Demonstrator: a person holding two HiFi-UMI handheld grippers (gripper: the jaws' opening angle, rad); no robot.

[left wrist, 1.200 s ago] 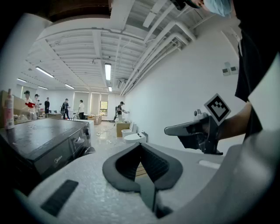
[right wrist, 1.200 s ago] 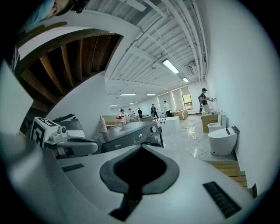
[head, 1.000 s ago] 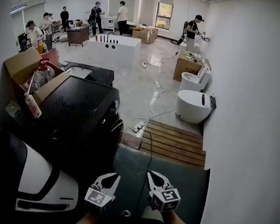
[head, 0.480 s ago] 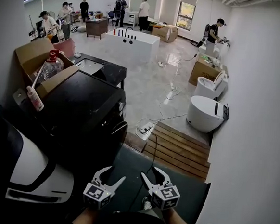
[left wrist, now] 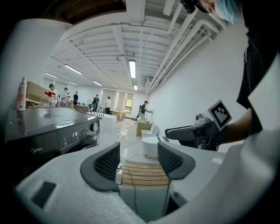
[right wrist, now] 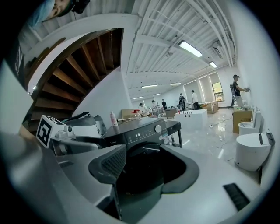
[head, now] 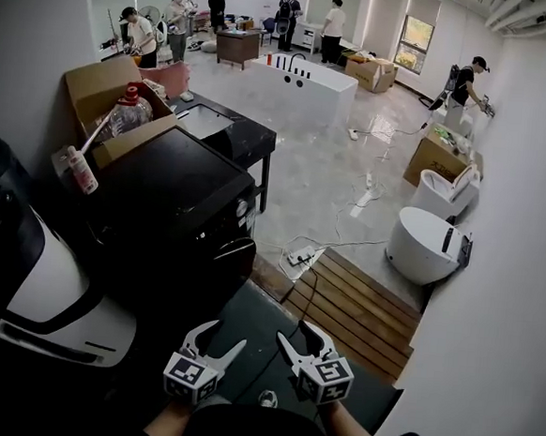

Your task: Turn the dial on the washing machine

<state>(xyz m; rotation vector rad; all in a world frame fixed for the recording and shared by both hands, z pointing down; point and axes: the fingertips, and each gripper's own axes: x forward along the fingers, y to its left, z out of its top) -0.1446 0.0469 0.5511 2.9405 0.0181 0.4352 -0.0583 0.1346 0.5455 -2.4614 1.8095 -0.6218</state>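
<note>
Our left gripper (head: 224, 338) and right gripper (head: 297, 335), low in the frame, are spreading their empty fingers. The round silver dial (right wrist: 158, 128) on the black front-loading washing machine (head: 174, 214) is well apart from them. We judge a hasty reach could slip off it. The head view hardly shows the dial.

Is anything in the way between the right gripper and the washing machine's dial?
No, nothing visible is. The dial sits in plain sight on the washing machine, beyond the right gripper, whose jaws are opening with nothing between them.
</note>
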